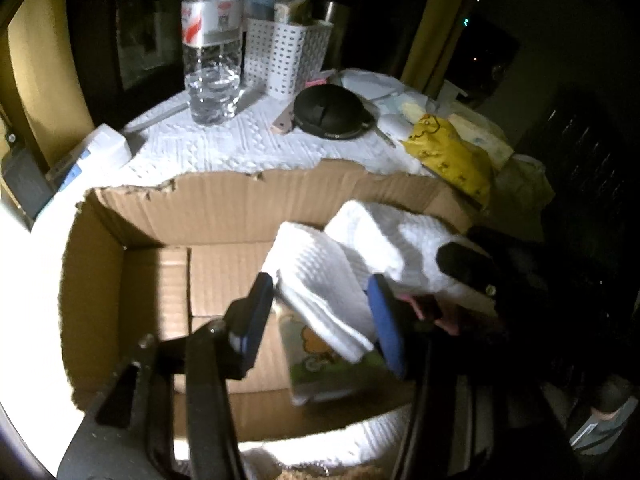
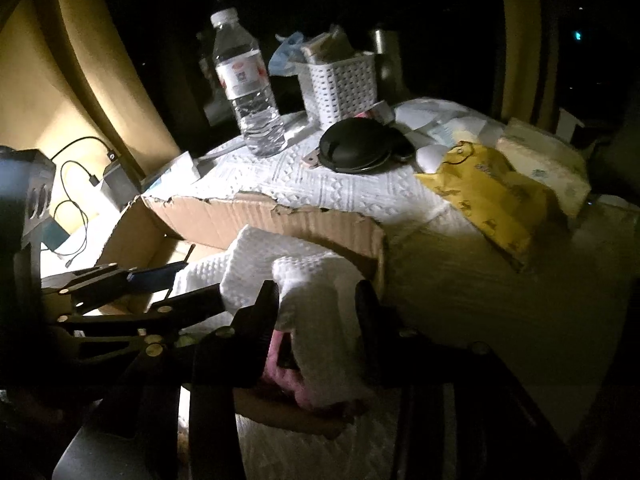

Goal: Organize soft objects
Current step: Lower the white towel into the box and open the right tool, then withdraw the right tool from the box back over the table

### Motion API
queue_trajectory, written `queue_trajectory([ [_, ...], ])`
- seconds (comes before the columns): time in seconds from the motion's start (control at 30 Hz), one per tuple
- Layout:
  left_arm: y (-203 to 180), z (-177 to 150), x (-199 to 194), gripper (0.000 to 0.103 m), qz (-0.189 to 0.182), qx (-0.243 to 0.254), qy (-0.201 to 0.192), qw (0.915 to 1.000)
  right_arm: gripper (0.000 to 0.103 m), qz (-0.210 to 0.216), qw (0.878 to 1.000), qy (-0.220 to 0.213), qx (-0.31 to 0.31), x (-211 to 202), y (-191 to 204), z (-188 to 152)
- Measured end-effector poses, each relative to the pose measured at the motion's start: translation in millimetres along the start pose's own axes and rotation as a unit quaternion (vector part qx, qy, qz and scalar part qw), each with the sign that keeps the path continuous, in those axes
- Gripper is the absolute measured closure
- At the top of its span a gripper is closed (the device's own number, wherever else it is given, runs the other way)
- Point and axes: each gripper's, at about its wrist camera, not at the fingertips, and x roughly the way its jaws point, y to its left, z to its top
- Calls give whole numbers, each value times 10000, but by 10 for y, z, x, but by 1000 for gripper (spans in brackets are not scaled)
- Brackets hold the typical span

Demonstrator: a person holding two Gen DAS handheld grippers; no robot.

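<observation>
- The left gripper [image 1: 320,312] has its jaws part open, blue pads either side of a white towel [image 1: 324,300]; the pads do not seem to press on it, though the dim light leaves some doubt.
- The right gripper [image 2: 316,312] has its black jaws part open as well, with the other end of the towel [image 2: 316,292] lying between them, loose rather than pinched.
- The towel is folded and sits inside the box [image 1: 224,208], toward the box's right end, draped over what lies beneath.
- Under the towel, on the box floor, lies a flat pack [image 1: 320,364] with a green and white cartoon print.
- Something pink [image 2: 288,380] shows under the towel near the right gripper; what it is cannot be told.
- The box is brown cardboard with a torn top edge, and its left half is bare.
- Behind the box, the bench [image 1: 240,148] is covered with white embossed paper.
- On the bench behind the box stands a clear bottle [image 1: 214,52], upright, with some water in it.
- Just right of the bottle is a white perforated basket [image 1: 284,56] holding small items.
- In front of the basket lies a round black case [image 1: 332,112].
- Beyond the box's right corner lies a yellow bag [image 1: 452,156], with a tissue pack [image 2: 544,164] just behind it.
- Left of the box, cables [image 2: 76,184] and a small grey block sit by the wall.
</observation>
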Motion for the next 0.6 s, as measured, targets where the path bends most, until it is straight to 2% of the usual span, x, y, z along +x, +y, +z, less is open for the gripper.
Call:
queue_trajectory([
  [0.1,-20,-20,-80,50,43,27,-53,10000,60,-28,10000,-66,60,-89,-14,-12],
  [0.17,-35,-47,-137,33,39,26,-79,10000,59,-29,9999,-100,75,-149,-7,-26],
  [0.2,-42,-61,-182,31,4,8,-112,9999,59,-30,9999,-116,74,-183,4,-38],
  [0.6,-176,-219,-639,30,4,138,-391,9991,55,-57,9994,-329,86,-595,105,-179],
])
